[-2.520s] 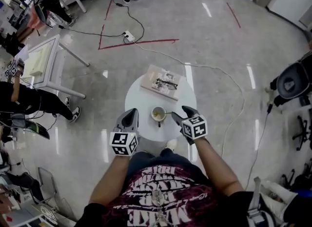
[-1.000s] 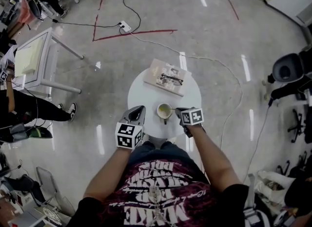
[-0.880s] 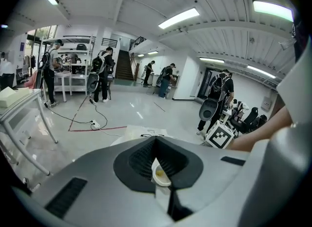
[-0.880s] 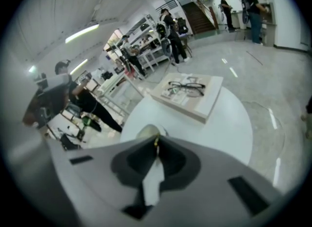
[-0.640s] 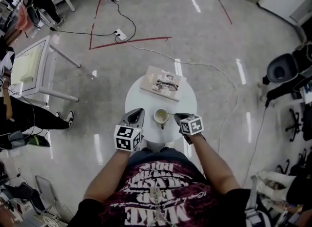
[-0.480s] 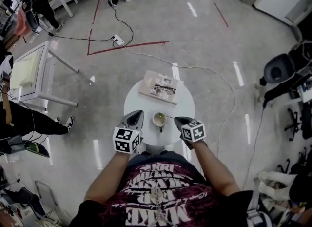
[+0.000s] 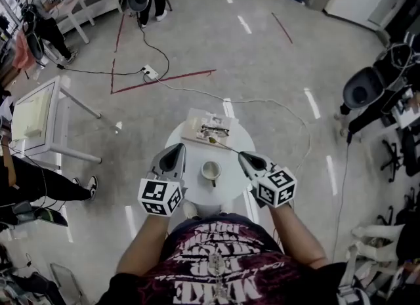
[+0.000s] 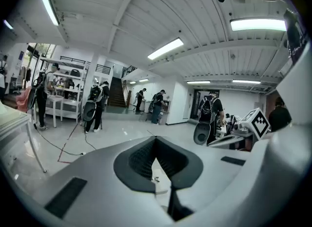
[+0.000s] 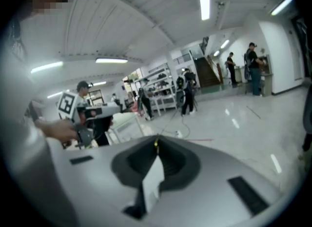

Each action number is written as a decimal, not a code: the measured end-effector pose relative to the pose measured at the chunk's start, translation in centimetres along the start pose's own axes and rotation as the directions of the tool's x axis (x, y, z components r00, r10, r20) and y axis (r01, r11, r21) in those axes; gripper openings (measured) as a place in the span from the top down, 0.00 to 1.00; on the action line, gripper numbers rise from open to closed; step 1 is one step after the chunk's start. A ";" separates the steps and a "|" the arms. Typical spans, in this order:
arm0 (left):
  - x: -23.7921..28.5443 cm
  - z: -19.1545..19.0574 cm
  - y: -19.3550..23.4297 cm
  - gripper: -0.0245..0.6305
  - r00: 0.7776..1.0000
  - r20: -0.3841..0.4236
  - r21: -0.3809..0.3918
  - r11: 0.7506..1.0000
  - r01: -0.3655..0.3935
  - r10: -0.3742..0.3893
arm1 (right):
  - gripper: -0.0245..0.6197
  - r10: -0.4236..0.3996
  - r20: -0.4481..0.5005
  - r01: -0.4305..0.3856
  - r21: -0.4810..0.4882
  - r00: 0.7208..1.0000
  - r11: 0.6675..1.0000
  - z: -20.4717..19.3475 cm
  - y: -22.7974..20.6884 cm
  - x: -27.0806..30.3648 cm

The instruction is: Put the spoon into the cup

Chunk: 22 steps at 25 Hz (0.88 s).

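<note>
Grey glossy floor (image 7: 275, 61) all round. Small round white worktop (image 7: 228, 182) stands just ahead of the person, seen from above.

Book (image 7: 201, 123) lies at the worktop's far edge, with a pair of glasses (image 7: 214, 130) resting on it.

Left gripper (image 7: 178, 147) hangs over the worktop's left edge, pointing away from the person. Its own view shows the jaws closed tip to tip with nothing held between them.

Right gripper (image 7: 245, 157) is over the worktop's right edge, angled in toward the centre. Jaws are pressed together on the end of the spoon's handle; its own view shows a thin yellowish sliver pinched at the very tips.

Cup (image 7: 210, 171) sits upright near the worktop's centre, between the two grippers and touching neither. It is pale, with a darker inside.

Spoon (image 7: 224, 145) is clear of the cup. It slants from the right gripper toward the far left, its bowl end over the near edge of the book, beyond the cup.
</note>
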<state>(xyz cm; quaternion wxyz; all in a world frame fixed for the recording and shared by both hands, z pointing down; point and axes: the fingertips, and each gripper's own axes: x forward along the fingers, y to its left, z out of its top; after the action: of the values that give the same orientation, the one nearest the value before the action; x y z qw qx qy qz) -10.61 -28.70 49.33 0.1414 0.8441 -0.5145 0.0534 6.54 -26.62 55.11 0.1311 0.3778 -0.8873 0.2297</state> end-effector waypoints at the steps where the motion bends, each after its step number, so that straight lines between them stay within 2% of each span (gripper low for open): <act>1: -0.1 0.9 0.0 0.93 1.000 0.025 0.009 1.000 0.000 0.000 | 0.91 -0.002 0.032 0.003 -0.020 0.999 1.000 1.6 0.3 -0.5; 4: -0.5 2.7 -0.2 0.93 0.997 0.079 0.018 1.000 0.008 -0.009 | 0.91 -0.009 0.120 0.016 -0.061 0.993 0.998 5.7 1.2 -1.9; 7: -0.6 3.9 -0.2 0.93 0.995 0.100 0.032 0.999 0.019 -0.022 | 0.91 -0.022 0.193 0.041 -0.094 0.981 0.995 9.1 2.0 -3.1; 13: -0.8 6.6 -0.2 0.93 0.988 0.143 0.071 0.997 0.041 -0.051 | 0.91 -0.024 0.331 0.087 -0.178 0.943 0.980 15.1 4.2 -4.8; 19: -2.5 12.2 -0.4 0.93 0.965 0.253 0.136 0.990 0.037 -0.071 | 0.91 -0.001 0.407 0.090 -0.201 0.913 0.975 19.0 5.6 -6.1; 22: -3.1 14.2 -0.5 0.93 0.957 0.275 0.143 0.988 0.053 -0.091 | 0.91 0.011 0.445 0.091 -0.207 0.896 0.974 20.9 6.6 -7.2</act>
<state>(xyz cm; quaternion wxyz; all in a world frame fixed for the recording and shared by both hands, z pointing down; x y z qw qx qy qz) -12.40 -29.99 34.92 0.0118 0.8689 -0.4934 -0.0373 5.32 -28.78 32.17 -0.0282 0.4214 -0.9058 0.0342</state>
